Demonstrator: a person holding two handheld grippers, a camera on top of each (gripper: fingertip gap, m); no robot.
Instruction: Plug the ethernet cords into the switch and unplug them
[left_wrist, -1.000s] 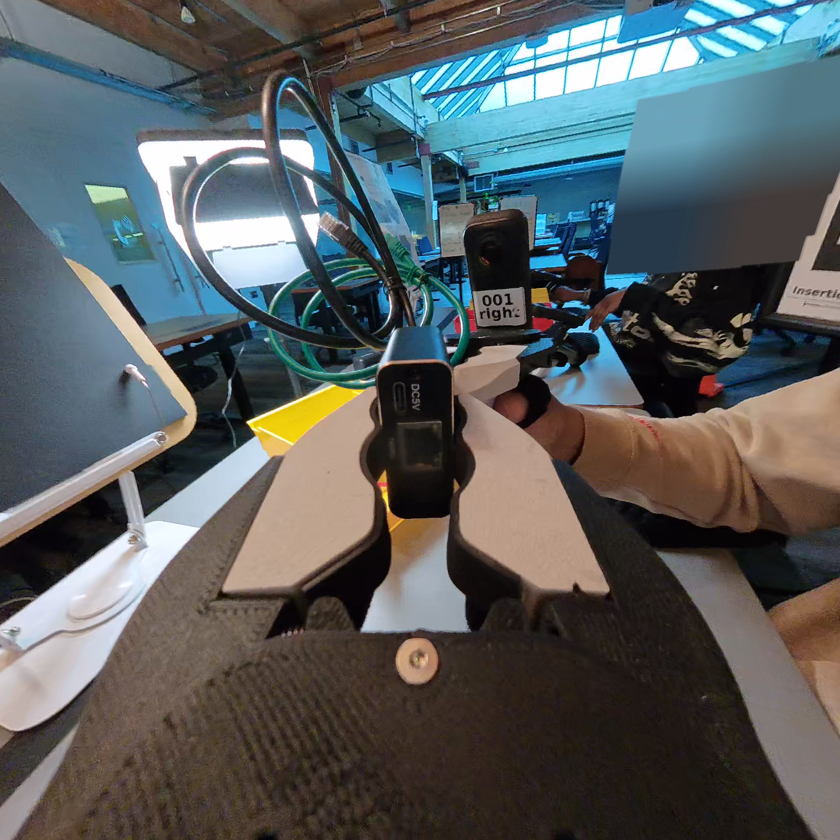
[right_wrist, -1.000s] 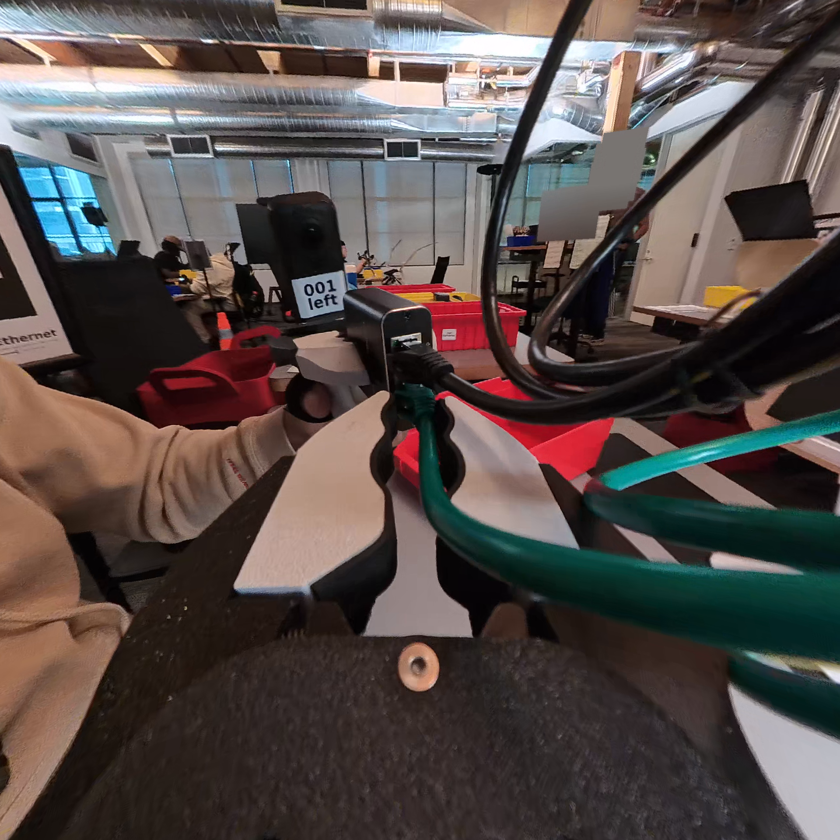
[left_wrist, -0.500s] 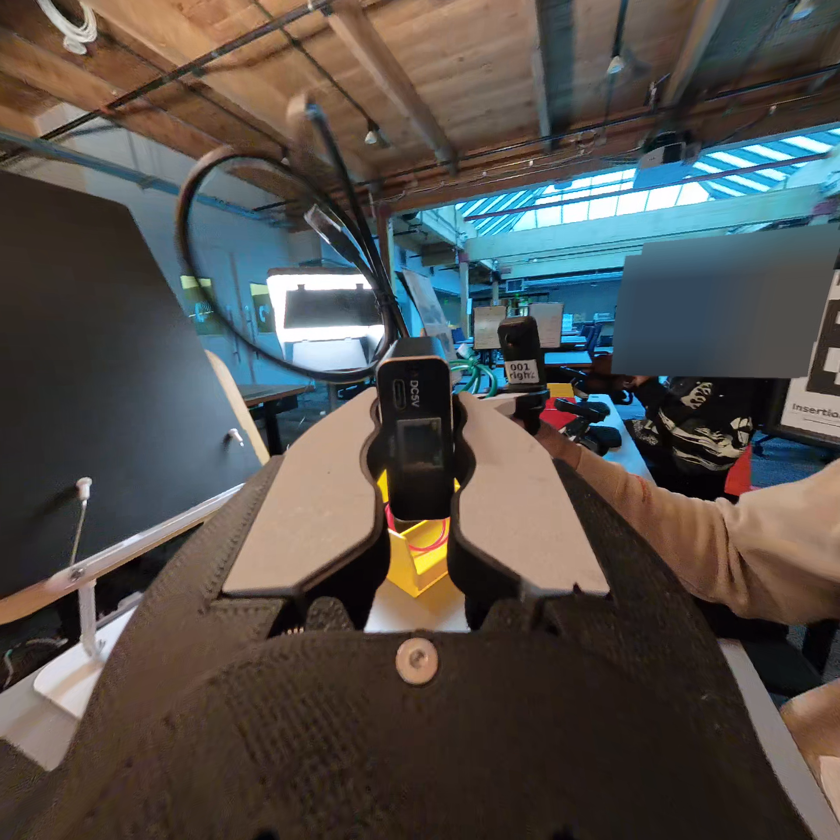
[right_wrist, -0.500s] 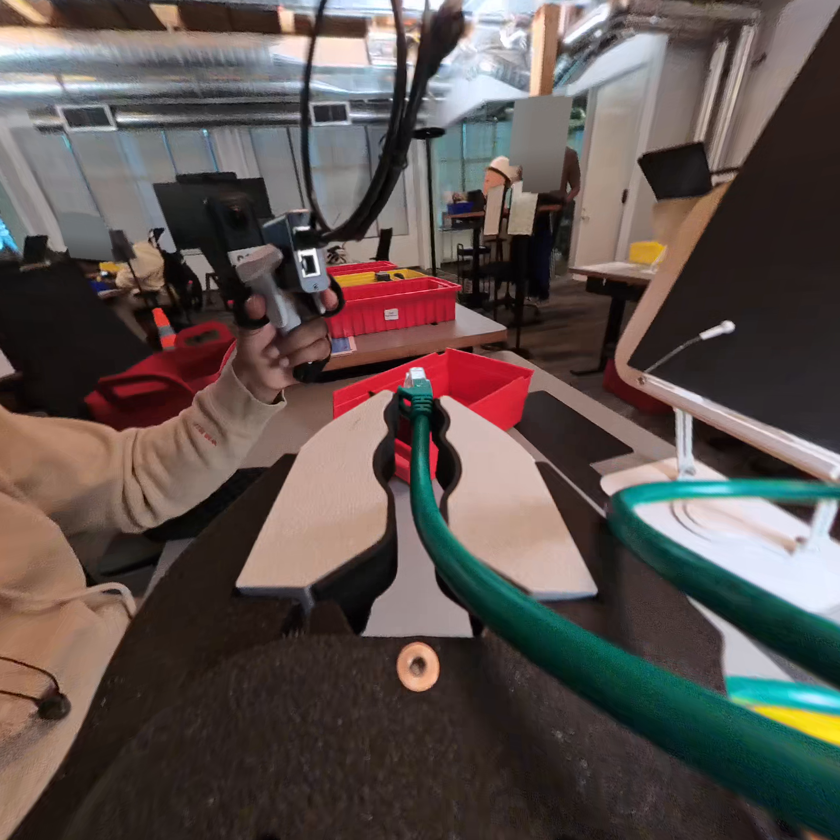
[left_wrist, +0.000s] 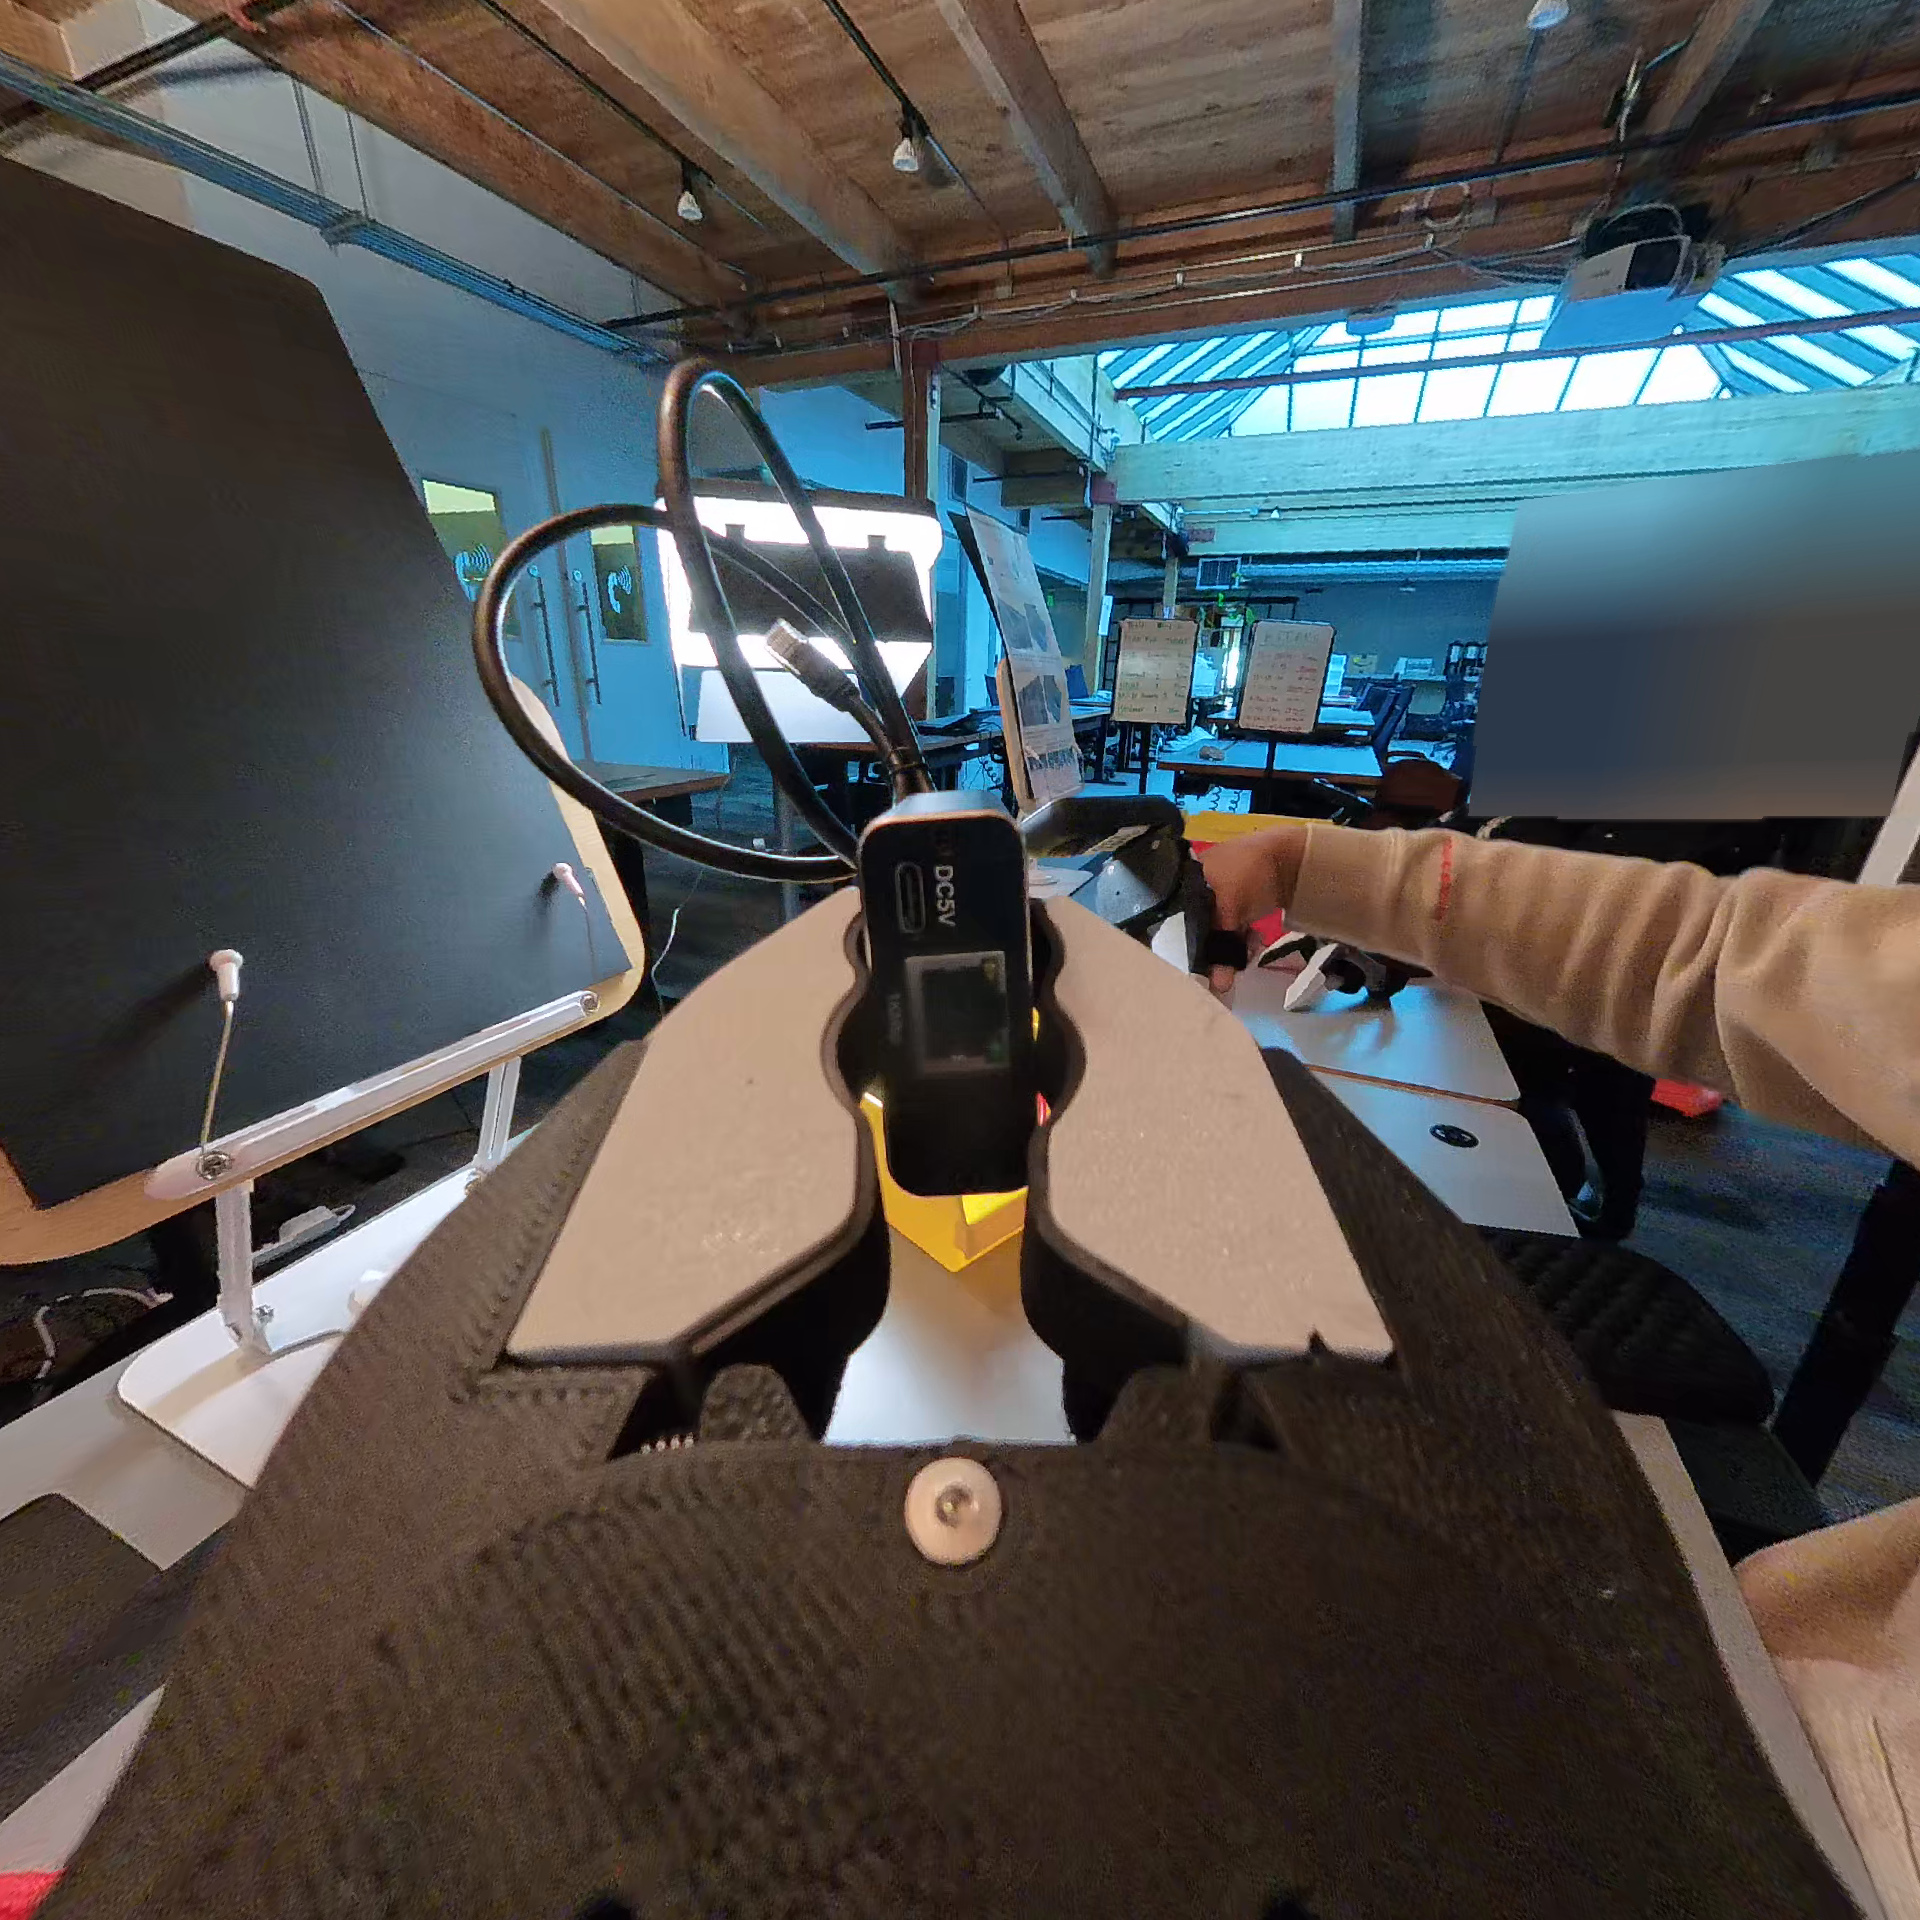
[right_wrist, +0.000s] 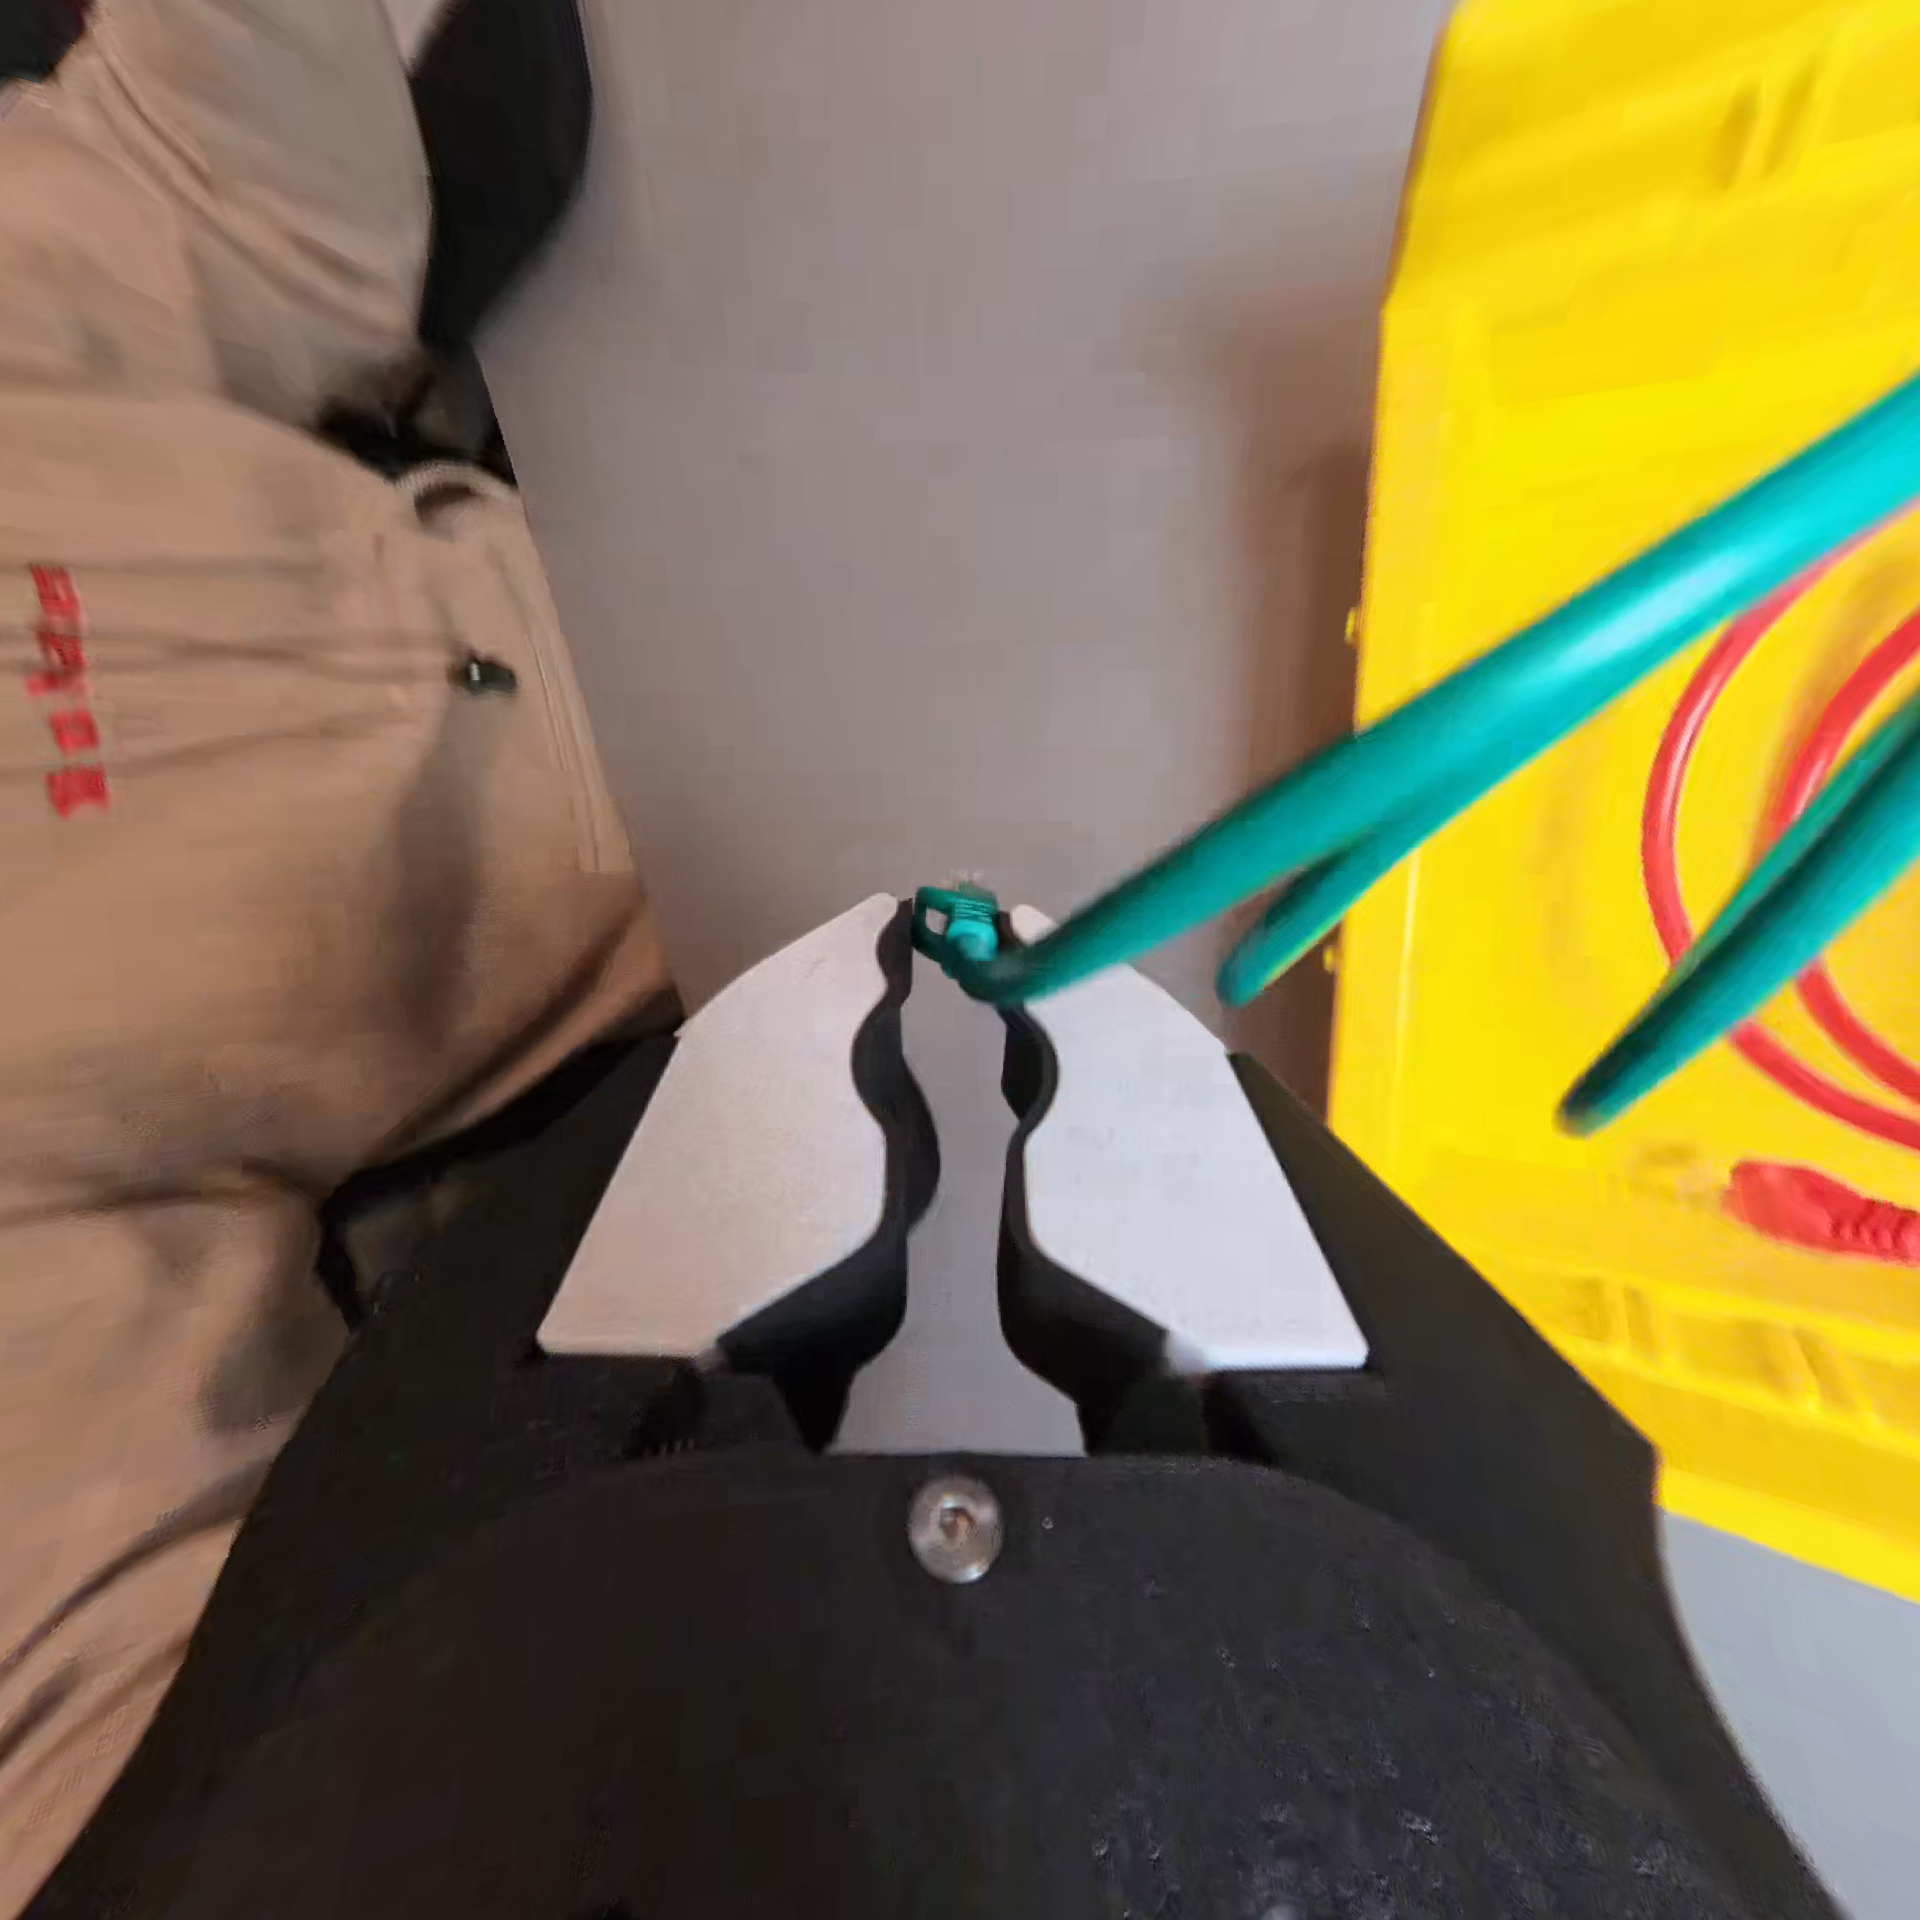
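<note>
Switch (left_wrist: 951, 1023) sitting upright, clamped between left gripper (left_wrist: 951, 1039) fingers, long axis running along them, empty port facing camera. Black cord (left_wrist: 582, 758) looping from its far end, spare plug (left_wrist: 792, 646) dangling. Green cord (right_wrist: 1455, 748) trailing right over yellow bin (right_wrist: 1621, 436); its plug (right_wrist: 954, 925) pinched at right gripper (right_wrist: 956, 935) tips, jaws nearly closed, pointing down at table (right_wrist: 935, 416), well apart from switch. Counting: one switch, one black cord, one green, one red cord (right_wrist: 1714, 935) lying in bin. Judging green unplugged, left gripper nearer the port.
</note>
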